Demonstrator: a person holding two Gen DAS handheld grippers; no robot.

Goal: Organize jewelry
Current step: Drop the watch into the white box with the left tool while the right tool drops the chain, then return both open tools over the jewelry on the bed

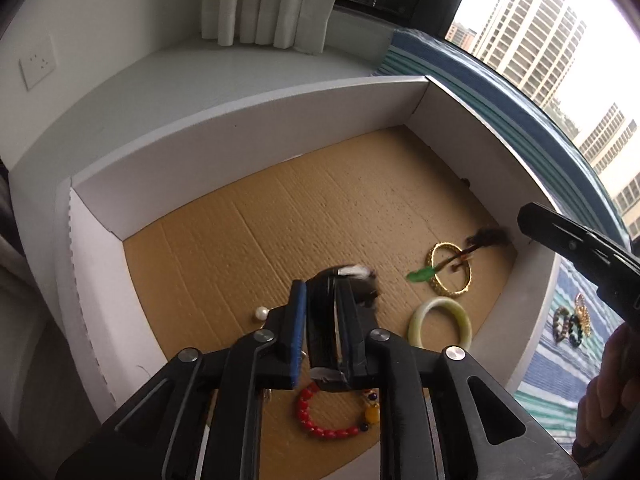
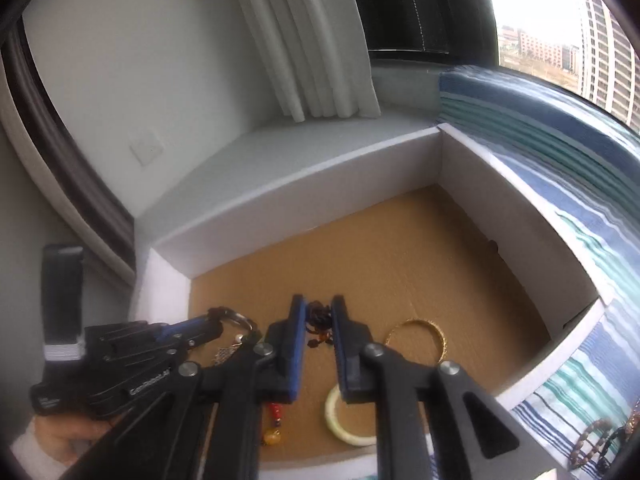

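Over the white-walled box (image 1: 248, 128) with a cardboard floor, my left gripper (image 1: 322, 288) stands a little apart. A black band (image 1: 322, 320) with a pale, blurred far end fills its gap, and I see no firm pinch. In the right wrist view a silver ring with a small charm (image 2: 238, 318) hangs at the left gripper (image 2: 214, 322). My right gripper (image 2: 319, 308) is shut on a dark tassel pendant (image 2: 318, 320) that trails a green leaf (image 1: 420, 276). On the box floor lie a gold bangle (image 1: 450, 270), a pale jade bangle (image 1: 440, 322), a red bead bracelet (image 1: 320, 420) and a pearl (image 1: 262, 314).
Outside the box on the right, several bead bracelets (image 1: 570, 322) lie on a blue and green striped cloth (image 2: 560, 208). A white sill, a curtain (image 1: 264, 4) and a window stand behind the box. A hand (image 1: 608, 380) holds the right gripper.
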